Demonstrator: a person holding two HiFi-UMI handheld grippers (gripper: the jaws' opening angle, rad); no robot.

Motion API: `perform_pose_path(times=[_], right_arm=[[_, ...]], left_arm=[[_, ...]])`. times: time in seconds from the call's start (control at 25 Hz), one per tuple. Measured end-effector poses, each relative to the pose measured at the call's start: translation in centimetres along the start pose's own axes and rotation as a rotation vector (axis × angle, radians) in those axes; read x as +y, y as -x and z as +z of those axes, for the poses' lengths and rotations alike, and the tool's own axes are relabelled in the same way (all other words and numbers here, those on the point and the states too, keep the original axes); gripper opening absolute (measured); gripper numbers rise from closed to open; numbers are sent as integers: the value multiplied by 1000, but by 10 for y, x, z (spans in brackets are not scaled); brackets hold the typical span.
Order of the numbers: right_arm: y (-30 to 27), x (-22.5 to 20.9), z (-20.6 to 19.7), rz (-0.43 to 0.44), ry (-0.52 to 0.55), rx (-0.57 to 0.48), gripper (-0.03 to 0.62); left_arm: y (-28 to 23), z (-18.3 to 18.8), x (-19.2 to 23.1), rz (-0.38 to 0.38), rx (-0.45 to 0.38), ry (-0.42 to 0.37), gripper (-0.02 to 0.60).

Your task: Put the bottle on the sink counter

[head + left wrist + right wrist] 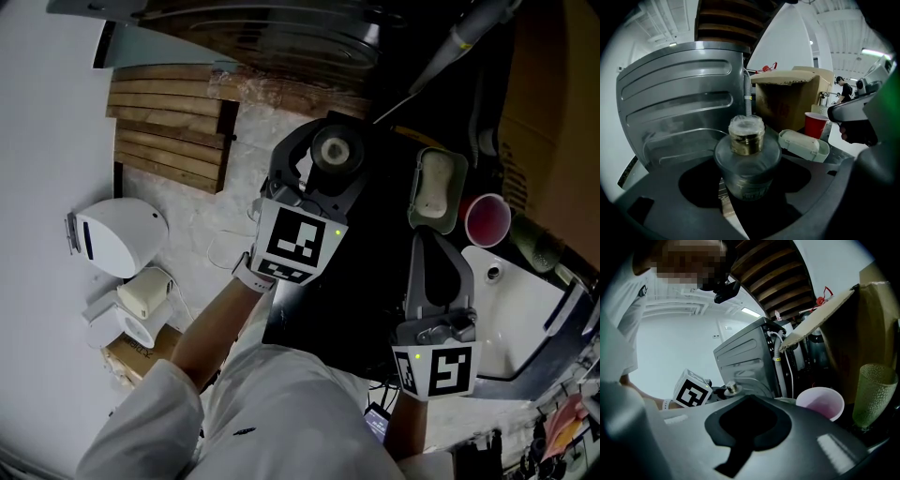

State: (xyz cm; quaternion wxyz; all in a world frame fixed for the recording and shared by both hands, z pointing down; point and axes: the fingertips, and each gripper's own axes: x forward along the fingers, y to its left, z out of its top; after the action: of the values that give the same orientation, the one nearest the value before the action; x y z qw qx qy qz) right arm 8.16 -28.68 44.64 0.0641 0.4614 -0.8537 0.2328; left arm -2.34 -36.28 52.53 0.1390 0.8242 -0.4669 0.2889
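Note:
A clear glass bottle [747,159] with a gold neck and a plastic-wrapped cap stands upright between the jaws of my left gripper [747,190], which is shut on its body. In the head view the bottle [333,150] shows from above, held by the left gripper [326,159] in mid air over a dark area left of the white sink [525,309]. My right gripper [439,246] hangs beside the sink's left rim. It is shut and holds nothing [749,401]. The right gripper view also catches the bottle [732,389], small in the distance.
A green-and-white soap dish [436,187], a red cup [487,220] and a green textured glass [874,390] stand close together by the sink. A grey metal machine panel [684,103] and a cardboard box [787,98] rise behind. Wooden slats [169,122] and a white device [117,234] lie at the left.

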Motion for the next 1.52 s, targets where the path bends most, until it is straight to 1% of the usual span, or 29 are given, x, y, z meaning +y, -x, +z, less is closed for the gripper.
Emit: perform_pose_path(times=[0.16,0.4,0.64,0.8,0.92,1.16,1.28,1.4,1.52], right_arm=[[-1,3,1,6,2,1,11],[-1,7,3,20,11,5,11],[3,14,7,24,22,-1,11],[7,18,11,27,29,-10,11],[11,20,12,22,35,-13,11],[22,25,19,1,37,-32,11],[28,30,22,-1,45,-38,11],[33,35,25,0,61,-40,11],[39,39,28,-6,69,-46,11]], left_arm=[[-3,0,1,-16,12,46,337],[-1,0,2,-38,32,39,339],[8,-1,3,-57,55,83,362],[18,1,-1,-78,60,87,360],[27,1,-4,-90,66,108,360],[51,1,-4,-71,65,112,360],[62,0,-5,-73,67,115,357],[73,1,-7,-70,65,122,330],[86,6,-7,-52,51,132,265]])
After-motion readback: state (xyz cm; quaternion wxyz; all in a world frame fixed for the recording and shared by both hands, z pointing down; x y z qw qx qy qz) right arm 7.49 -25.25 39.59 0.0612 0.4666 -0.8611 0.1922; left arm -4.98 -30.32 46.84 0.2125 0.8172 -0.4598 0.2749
